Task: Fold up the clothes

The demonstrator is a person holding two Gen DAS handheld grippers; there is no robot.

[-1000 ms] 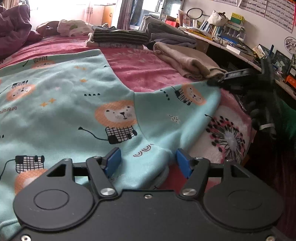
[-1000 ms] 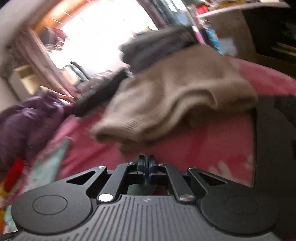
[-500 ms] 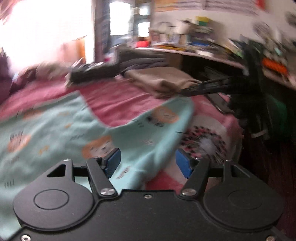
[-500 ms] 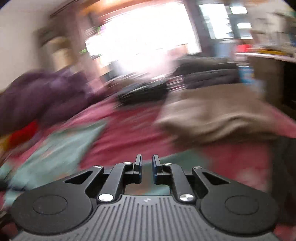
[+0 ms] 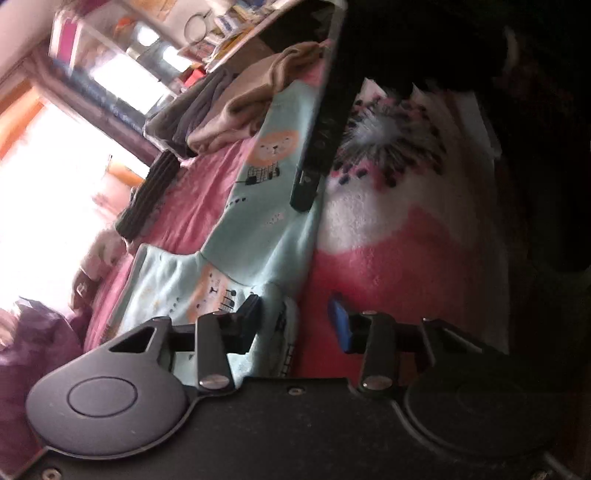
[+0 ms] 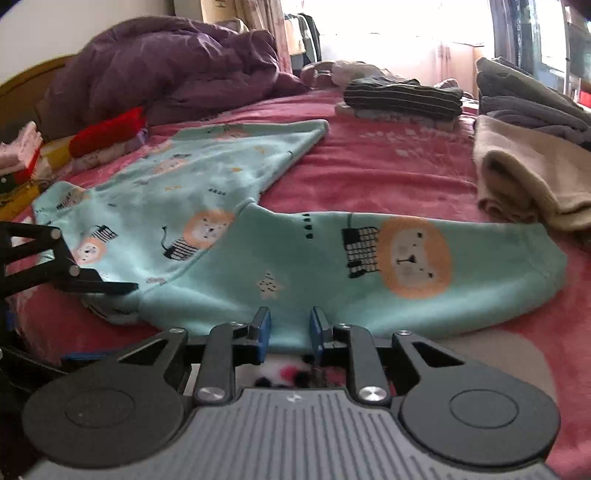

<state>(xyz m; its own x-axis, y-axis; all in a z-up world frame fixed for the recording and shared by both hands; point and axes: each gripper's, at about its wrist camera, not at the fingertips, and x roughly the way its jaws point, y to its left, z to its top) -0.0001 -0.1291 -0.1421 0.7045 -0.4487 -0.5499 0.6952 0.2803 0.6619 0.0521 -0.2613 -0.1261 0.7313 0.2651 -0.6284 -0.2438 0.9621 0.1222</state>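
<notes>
Your task item is the mint-green garment [image 6: 229,221], a soft knit printed with orange lions, lying flat on the pink fleece blanket [image 6: 388,162]; one sleeve [image 6: 406,269] runs toward 3 o'clock, ending just beside a folded beige sweater [image 6: 528,173].

Your right gripper [image 6: 290,328] sits at 6 o'clock in its own view, blue pads a narrow gap apart, straddling the sleeve's near hem; the fabric lies between the pads, with no pinch visible.

Your left gripper [image 5: 295,317] stands wide open in its rolled, blurred view, the garment's edge near its left pad, gripping nothing.

Only the right view shows you the purple duvet [image 6: 159,70] at 11 o'clock, the striped dark stack [image 6: 402,98] at 1 o'clock and the left gripper's black fingers at 9 o'clock. Only the left view shows you the blanket's white dandelion print [image 5: 388,133] and a cluttered shelf [image 5: 221,29] at 12 o'clock
</notes>
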